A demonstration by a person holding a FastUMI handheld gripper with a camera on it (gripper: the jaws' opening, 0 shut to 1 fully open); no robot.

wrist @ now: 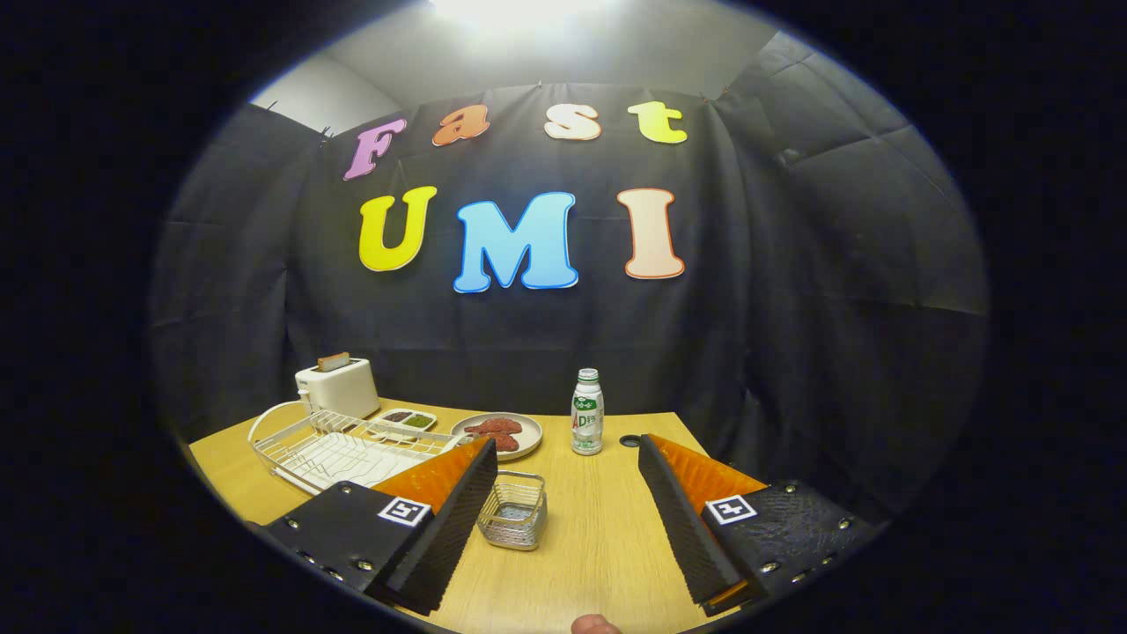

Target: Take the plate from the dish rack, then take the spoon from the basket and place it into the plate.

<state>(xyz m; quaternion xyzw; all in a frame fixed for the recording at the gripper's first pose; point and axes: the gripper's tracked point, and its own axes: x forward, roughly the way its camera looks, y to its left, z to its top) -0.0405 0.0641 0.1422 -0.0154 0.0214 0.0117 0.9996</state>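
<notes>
My tongs stand wide open and hold nothing, hanging above the table. The plate is not in the dish rack. It sits flat on the table just beyond my left finger's tip, with the rack to the left of that finger and bare of dishes as far as I can make out.

The basket stands between my fingers, close against the left one, and I see only mesh inside it. Something reddish lies in the plate. It is too small for me to say whether that is the spoon or food.

This fits two stages: the spoon already laid in the plate, or the plate set out and the spoon somewhere I can't pick out. I'd settle that before closing on anything, by bringing the tongs nearer and lower over the plate and basket.

Any move forward should keep the fingers apart and above the basket's rim, because that light wire thing would skid at a nudge. The bottle stands tall straight ahead between the fingertips, so I'd steer left of it.
</notes>
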